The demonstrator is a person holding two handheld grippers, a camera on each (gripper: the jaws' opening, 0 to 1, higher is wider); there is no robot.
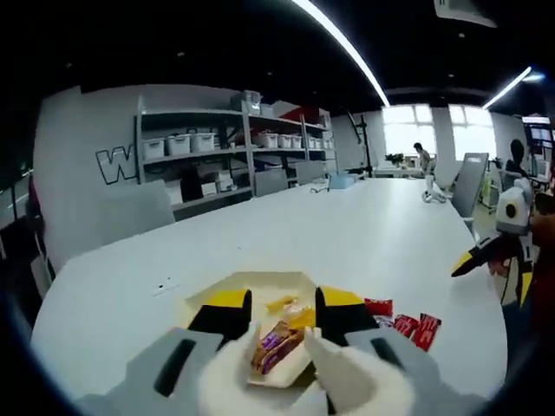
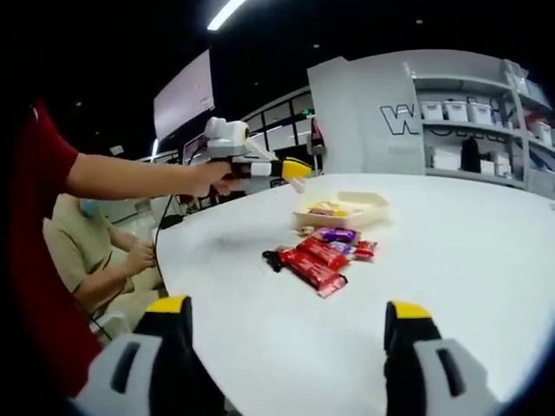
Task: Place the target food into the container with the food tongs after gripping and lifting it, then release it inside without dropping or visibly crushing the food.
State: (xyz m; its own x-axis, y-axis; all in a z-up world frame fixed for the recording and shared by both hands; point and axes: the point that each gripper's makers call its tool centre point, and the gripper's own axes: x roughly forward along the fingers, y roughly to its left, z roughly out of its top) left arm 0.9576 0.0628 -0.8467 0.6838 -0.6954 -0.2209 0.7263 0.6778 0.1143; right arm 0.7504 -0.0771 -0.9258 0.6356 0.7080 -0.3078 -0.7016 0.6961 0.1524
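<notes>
- Risk number one, I'd say: the wrapped snack bar slipping out before it's properly inside the beige container. It's pinched between the white tongs right over the container, so an early let-go could drop it on the rim or bounce it out.
- Second worry is squeezing too hard, since the tong tips close on a soft wrapper and could dent the food.
- Left hand-held gripper: jaws pulled in partway, clamped on the tong arms, which in turn hold the bar. A yellow snack already sits in the container.
- Right hand-held gripper: jaws spread wide, nothing between them, hanging above the desk, well back from the food.
- Red wrapped bars and a purple one lie on the desk just beside the container.
</notes>
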